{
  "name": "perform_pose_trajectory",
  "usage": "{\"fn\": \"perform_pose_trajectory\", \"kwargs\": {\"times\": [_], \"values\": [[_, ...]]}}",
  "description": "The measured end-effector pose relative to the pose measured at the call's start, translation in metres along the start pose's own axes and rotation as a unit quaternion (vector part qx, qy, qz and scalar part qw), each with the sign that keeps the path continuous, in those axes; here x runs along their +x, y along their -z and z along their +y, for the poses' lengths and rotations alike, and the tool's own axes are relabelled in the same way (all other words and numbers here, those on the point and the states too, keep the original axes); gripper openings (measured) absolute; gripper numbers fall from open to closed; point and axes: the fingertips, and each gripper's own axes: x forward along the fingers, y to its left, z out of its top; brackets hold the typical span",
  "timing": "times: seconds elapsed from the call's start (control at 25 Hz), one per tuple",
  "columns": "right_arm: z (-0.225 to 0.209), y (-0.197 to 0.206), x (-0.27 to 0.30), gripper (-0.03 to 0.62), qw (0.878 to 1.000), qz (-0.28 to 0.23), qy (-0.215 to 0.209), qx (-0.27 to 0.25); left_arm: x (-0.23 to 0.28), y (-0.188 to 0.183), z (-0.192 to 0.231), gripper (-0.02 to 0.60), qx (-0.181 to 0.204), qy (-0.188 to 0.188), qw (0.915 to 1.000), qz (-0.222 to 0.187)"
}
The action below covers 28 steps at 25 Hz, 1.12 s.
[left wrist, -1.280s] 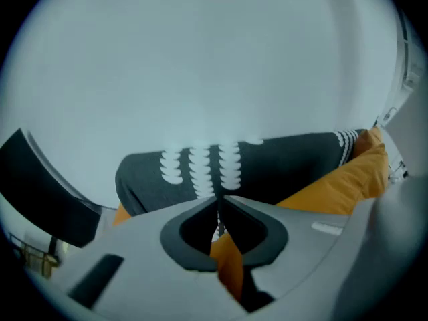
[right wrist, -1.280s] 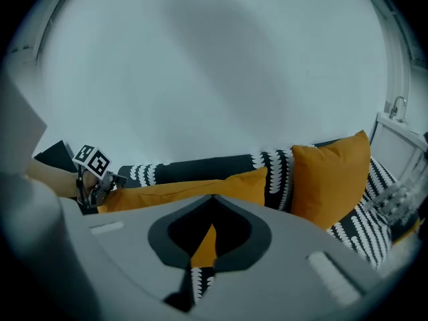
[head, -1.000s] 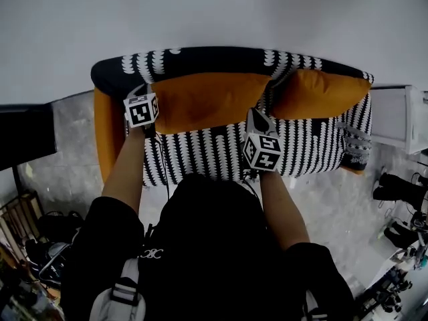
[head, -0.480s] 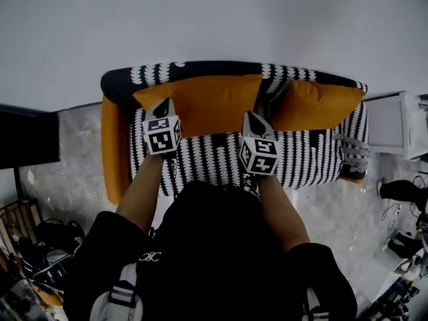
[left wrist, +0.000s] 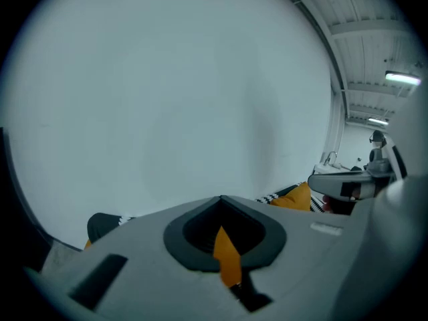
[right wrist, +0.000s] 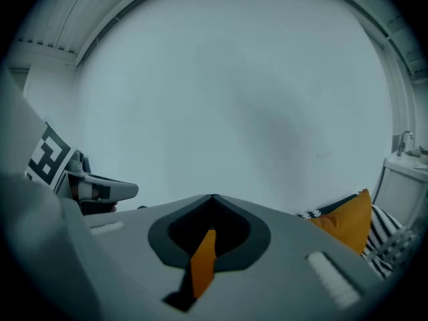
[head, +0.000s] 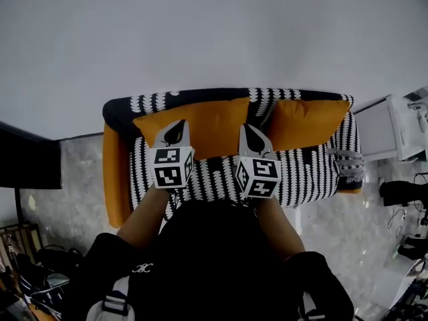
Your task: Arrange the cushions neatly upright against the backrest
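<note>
Left hand-held gripper (head: 179, 125), right hand-held gripper (head: 247, 128) higher, above cushions (head: 207, 116).

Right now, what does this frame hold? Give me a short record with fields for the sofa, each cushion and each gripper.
sofa: black-and-white pattern, orange side panel
left cushion: orange, propped against the backrest
right cushion: orange, propped against the backrest
left gripper: shut, nothing held, raised in front of the sofa
right gripper: shut, nothing held, raised beside the left one
</note>
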Motion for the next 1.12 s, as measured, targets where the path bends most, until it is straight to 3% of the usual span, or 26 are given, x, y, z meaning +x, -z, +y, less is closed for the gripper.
{"fn": "perform_pose_trajectory", "kwargs": {"times": [0.2, 0.48, 0.76, 1.12], "values": [[-0.008, -0.044, -0.027, 0.009, 0.998, -0.053, 0.033, 0.011, -0.011, -0.041, -0.024, 0.009, 0.014, 0.024, 0.9994, -0.021], [-0.020, -0.080, -0.058, 0.008, 0.994, -0.085, 0.059, 0.020, -0.022, -0.076, -0.055, 0.009, 0.045, 0.056, 0.9965, -0.043], [-0.022, -0.081, -0.076, 0.008, 0.992, -0.102, 0.067, 0.030, -0.023, -0.077, -0.081, 0.009, 0.066, 0.085, 0.9930, -0.049], [-0.037, -0.062, -0.100, 0.008, 0.990, -0.089, 0.103, 0.031, -0.017, -0.060, -0.107, 0.009, 0.076, 0.123, 0.9891, -0.028]]}}
